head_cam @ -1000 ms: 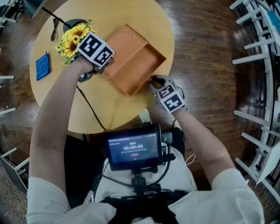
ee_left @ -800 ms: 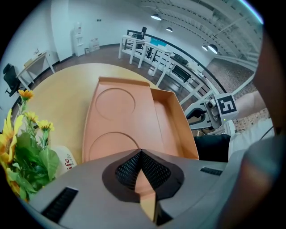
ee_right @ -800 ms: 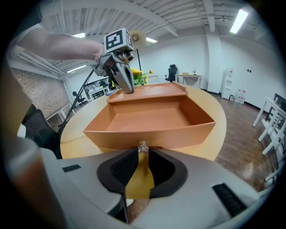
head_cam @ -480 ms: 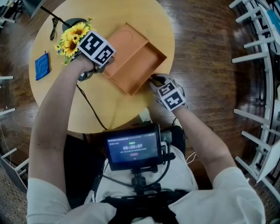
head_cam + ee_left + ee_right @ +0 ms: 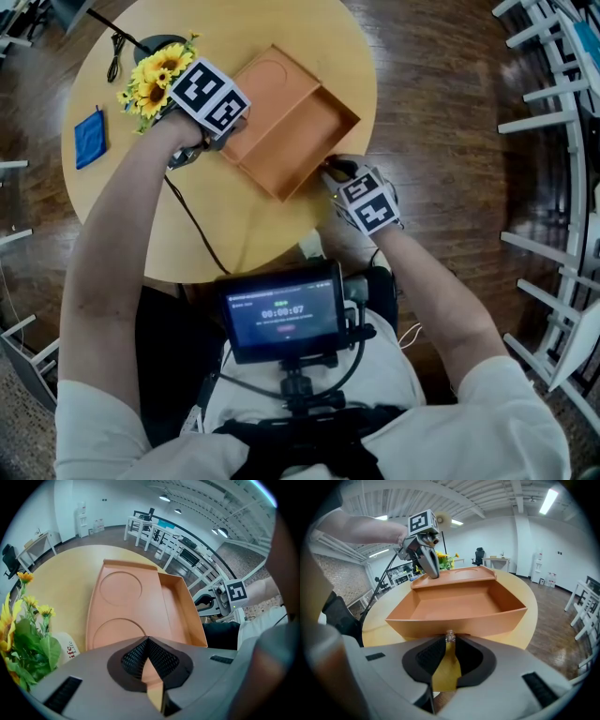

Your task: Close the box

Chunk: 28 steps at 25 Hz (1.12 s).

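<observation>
The open orange box (image 5: pixel 298 127) is lying lengthwise away from the closed left hand-held gripper (image 5: pixel 147 640), which is at its lid's short end; the closed right hand-held gripper (image 5: pixel 450 638) is facing its long wall.

Left tool (image 5: pixel 147 641): jaws together; left arm (image 5: pixel 117 234) bare, stretched forward. Right tool (image 5: pixel 449 638): jaws together; right arm (image 5: pixel 436 286) bare, bent, held nearer the body.

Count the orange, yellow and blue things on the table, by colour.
Orange: 1, box
Yellow: 1, sunflower bunch
Blue: 1, cloth
Total: 3
</observation>
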Motion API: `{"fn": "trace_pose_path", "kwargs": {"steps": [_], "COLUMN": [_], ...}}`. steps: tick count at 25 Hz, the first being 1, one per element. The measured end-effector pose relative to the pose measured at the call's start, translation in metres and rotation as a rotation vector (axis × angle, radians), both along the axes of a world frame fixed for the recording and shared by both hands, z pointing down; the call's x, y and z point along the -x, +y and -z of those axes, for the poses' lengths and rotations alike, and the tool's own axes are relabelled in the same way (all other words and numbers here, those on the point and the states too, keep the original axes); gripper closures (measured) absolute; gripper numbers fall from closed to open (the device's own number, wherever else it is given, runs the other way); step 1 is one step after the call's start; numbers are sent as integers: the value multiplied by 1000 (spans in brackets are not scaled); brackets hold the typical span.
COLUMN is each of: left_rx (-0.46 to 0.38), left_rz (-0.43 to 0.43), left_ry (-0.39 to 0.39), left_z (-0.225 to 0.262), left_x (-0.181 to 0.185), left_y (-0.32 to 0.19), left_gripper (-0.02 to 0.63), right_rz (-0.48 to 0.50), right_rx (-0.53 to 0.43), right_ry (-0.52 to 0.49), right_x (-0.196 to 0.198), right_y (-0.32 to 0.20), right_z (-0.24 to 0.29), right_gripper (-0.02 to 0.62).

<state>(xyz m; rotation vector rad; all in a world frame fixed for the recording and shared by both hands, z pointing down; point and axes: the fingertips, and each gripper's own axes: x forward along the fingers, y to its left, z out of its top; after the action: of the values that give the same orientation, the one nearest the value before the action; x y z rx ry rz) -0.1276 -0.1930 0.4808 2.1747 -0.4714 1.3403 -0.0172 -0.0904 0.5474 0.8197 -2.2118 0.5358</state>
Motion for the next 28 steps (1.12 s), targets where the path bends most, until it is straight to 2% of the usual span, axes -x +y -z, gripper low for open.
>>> {"fn": "trace_pose_path", "kwargs": {"steps": [4, 7, 28], "left_rx": [-2, -7, -5], "left_rz": [-4, -7, -4], "left_ry": [-3, -8, -5], "left_z": [1, 1, 5], "left_x": [-2, -3, -11], "left_y": [0, 0, 3], "left_gripper": [618, 618, 617], "right_rz": [11, 28, 33], "right_rx": [-5, -19, -13], "right_ry": [-13, 13, -22], "right_x": [4, 13, 28], "right_y": [-1, -5, -25], "right_z": [7, 5, 12], "right_gripper": [525, 523, 525]}}
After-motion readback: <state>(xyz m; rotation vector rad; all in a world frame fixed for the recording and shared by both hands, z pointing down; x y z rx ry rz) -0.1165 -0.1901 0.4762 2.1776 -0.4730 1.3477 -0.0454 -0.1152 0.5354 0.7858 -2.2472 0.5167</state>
